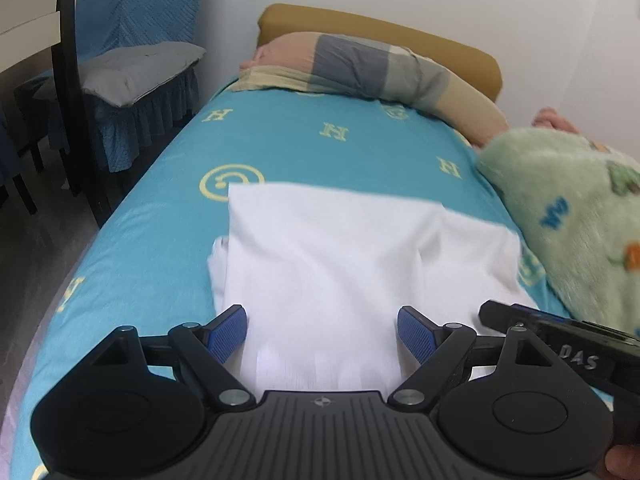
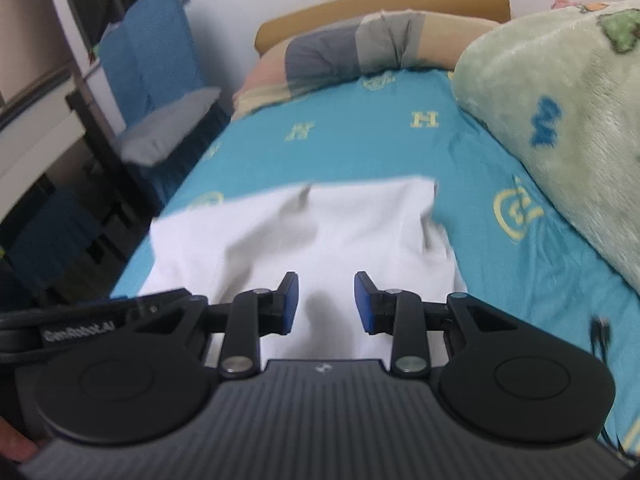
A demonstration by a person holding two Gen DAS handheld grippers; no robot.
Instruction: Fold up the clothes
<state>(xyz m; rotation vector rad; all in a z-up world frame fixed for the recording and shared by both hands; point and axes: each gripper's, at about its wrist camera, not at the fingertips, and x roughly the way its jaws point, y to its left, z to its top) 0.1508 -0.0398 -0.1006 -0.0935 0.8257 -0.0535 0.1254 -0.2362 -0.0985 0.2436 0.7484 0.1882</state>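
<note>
A white folded garment (image 1: 332, 248) lies flat on the teal bed sheet (image 1: 160, 220), with a small flap sticking out at its left side. My left gripper (image 1: 320, 314) hangs open and wide over the garment's near edge, nothing between its blue pads (image 1: 228, 336). In the right wrist view the same garment (image 2: 288, 232) shows creases and a slightly raised far right corner. My right gripper (image 2: 326, 280) hovers over the near part of the cloth, jaws narrowed but apart, and the pads (image 2: 290, 300) do not press on the fabric. The two grippers sit side by side.
A fluffy green blanket (image 1: 580, 208) is heaped along the bed's right side (image 2: 560, 100). A striped pillow (image 1: 360, 64) and a brown headboard (image 1: 380, 28) are at the far end. A chair with blue covers and a grey cushion (image 1: 136, 72) stands left of the bed.
</note>
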